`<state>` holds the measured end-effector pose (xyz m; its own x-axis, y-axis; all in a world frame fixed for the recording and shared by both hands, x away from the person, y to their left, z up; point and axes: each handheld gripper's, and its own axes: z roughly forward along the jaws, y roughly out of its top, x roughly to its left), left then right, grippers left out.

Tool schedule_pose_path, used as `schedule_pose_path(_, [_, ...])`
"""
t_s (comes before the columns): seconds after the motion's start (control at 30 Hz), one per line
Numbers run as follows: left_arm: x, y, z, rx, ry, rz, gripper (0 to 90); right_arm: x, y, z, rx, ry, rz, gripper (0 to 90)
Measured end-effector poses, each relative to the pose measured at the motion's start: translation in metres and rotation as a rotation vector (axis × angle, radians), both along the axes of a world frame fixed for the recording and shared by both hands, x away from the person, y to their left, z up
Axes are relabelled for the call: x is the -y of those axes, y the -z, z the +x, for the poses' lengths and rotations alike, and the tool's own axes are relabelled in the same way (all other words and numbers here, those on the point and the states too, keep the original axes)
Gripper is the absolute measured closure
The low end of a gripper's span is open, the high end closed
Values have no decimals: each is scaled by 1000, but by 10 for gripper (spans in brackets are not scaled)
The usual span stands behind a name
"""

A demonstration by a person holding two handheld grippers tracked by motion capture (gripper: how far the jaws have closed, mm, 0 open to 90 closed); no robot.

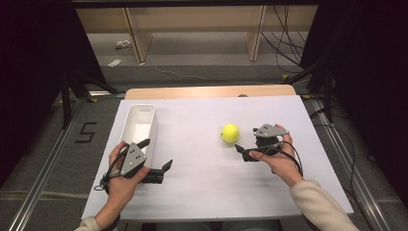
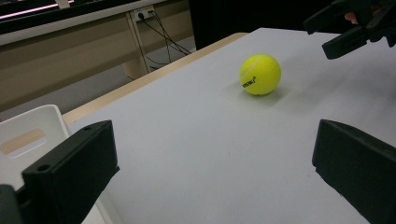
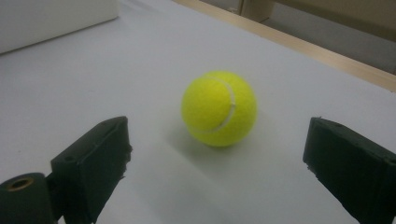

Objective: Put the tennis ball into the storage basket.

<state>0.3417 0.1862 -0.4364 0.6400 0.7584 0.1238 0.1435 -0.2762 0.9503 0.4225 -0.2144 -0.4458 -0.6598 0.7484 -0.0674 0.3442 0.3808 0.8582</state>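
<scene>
A yellow-green tennis ball (image 1: 230,133) rests on the white table cover, right of centre. My right gripper (image 1: 246,138) sits just right of it, low over the table and pointing left at it. In the right gripper view its jaws (image 3: 215,140) stand open, with the ball (image 3: 219,108) a little ahead of the tips and untouched. My left gripper (image 1: 155,154) is open near the front left, beside the white bin. In the left gripper view, nothing lies between the open jaws (image 2: 210,154). The ball (image 2: 260,74) lies farther off there, with the right gripper (image 2: 345,28) beyond it.
A long white bin (image 1: 139,122) stands at the table's left side, holding nothing that I can see. The white cover (image 1: 202,183) spans most of the tabletop, with a wooden edge (image 1: 207,91) at the far side. Beyond it are wooden shelf legs and cables on the floor.
</scene>
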Motion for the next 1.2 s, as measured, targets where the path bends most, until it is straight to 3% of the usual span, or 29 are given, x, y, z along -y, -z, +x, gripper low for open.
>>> schedule_pose_path(1.2, [0, 0, 0, 0, -2, -8, 0, -27, 12, 38, -40, 12, -5, 84])
